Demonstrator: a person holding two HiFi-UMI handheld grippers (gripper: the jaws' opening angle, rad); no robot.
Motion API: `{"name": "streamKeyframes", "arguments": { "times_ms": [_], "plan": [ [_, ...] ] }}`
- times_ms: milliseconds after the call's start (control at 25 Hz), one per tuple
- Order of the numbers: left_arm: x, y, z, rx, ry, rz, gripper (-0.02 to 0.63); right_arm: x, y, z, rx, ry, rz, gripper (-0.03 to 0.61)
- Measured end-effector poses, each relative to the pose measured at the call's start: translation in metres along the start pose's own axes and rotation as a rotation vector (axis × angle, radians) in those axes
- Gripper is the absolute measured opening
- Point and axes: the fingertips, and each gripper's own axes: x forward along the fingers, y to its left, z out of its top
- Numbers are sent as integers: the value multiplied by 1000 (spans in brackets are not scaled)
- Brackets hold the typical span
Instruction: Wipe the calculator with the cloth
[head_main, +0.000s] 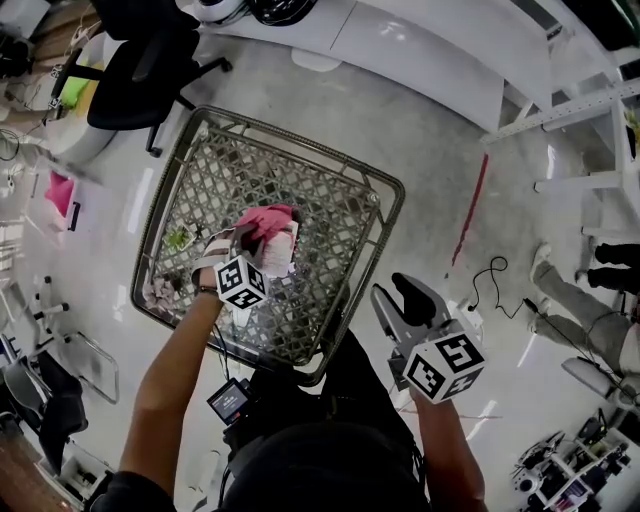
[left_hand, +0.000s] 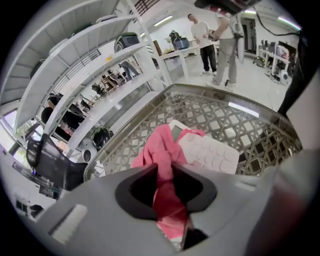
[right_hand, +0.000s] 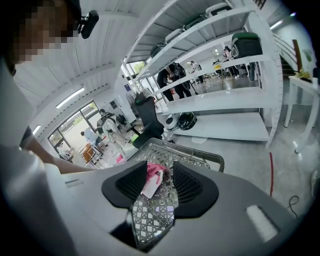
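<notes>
A pink cloth (head_main: 268, 218) lies bunched over the top of a white calculator (head_main: 287, 252) on the lattice-patterned table (head_main: 330, 190). My left gripper (head_main: 248, 240) is shut on the cloth (left_hand: 164, 150), which runs up between its jaws and drapes onto the calculator's (left_hand: 212, 154) upper end; the keys show beside it. My right gripper (head_main: 402, 300) hangs open off the table's near right corner, holding nothing. Between its jaws, the right gripper (right_hand: 161, 186) view shows the cloth (right_hand: 153, 171), the calculator (right_hand: 150, 188) and the table (right_hand: 200, 158) farther off.
A green scrap (head_main: 178, 238) and a small pale bundle (head_main: 158, 290) sit at the table's left side. A black office chair (head_main: 140, 70) stands beyond the far left corner. White shelving (head_main: 590, 110) and a floor cable (head_main: 490, 275) are to the right. People (left_hand: 205, 35) stand far off.
</notes>
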Motion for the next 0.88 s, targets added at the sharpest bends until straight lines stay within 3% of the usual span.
{"name": "streamKeyframes", "arguments": {
  "times_ms": [200, 400, 600, 720, 880],
  "plan": [
    [-4, 9, -11, -248, 1, -15, 138, 1, 0, 2, -3, 1, -1, 161],
    [-9, 21, -18, -747, -31, -45, 138, 3, 0, 0, -2, 5, -2, 161],
    [-10, 22, -31, -1092, -53, -26, 138, 3, 0, 1, -3, 7, -1, 161],
    [-12, 22, -32, -1227, -68, -18, 138, 4, -2, 0, -3, 10, -1, 160],
    [-13, 20, -31, -1293, -69, -13, 139, 5, -2, -1, 1, 12, -3, 160]
  ]
}}
